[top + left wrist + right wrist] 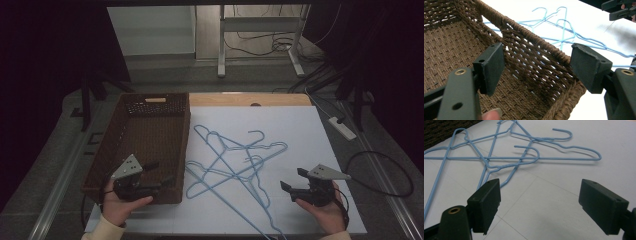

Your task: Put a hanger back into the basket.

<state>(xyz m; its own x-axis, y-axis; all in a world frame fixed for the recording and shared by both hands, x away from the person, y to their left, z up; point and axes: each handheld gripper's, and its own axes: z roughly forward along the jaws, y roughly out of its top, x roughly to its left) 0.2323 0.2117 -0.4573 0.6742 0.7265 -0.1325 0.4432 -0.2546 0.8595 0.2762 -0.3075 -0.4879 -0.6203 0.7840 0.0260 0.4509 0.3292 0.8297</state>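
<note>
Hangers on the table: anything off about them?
Yes. The blue wire hangers lie crossed in a tangled heap on the white table, hooks pointing different ways, right of the wicker basket. No visible damage; both grippers are open and hold nothing.

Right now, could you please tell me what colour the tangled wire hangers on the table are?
Light blue wire hangers; the right gripper view shows them best.

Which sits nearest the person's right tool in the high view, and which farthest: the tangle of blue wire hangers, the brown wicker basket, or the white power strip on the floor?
From the right tool:
1. Tangle of blue wire hangers, just to its left on the white tabletop.
2. White power strip, beyond it, on the floor to the right.
3. Brown wicker basket, across the table on the left.
</note>
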